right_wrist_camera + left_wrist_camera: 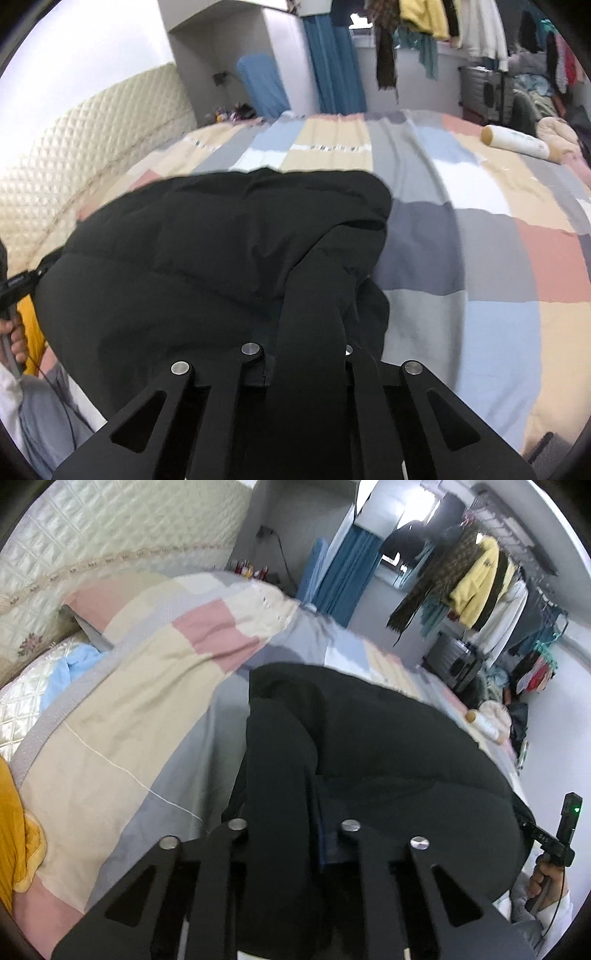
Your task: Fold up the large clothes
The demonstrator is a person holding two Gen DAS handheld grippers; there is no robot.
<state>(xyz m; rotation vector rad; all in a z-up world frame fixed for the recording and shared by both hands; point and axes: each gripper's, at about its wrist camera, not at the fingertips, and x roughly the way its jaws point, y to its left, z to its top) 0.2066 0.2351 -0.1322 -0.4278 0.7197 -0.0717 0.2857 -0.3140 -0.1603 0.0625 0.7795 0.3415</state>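
A large black padded jacket [388, 746] lies bunched on the patchwork bedspread [140, 701]; it also shows in the right wrist view [192, 251]. My left gripper [291, 834] is shut on the jacket's near left edge, and black fabric runs up between its fingers. My right gripper [310, 354] is shut on the jacket's near right edge, with a fold of fabric draped over its fingers. The fingertips of both are hidden in the cloth. The right gripper also shows at the far right of the left wrist view [554, 845].
A white bottle [517, 142] lies at the bed's far right corner. A quilted cream headboard [92, 147] runs along the left. A yellow garment [14, 830] lies at the left edge. Hanging clothes [476, 587] and a dark suitcase [484, 92] stand beyond the bed.
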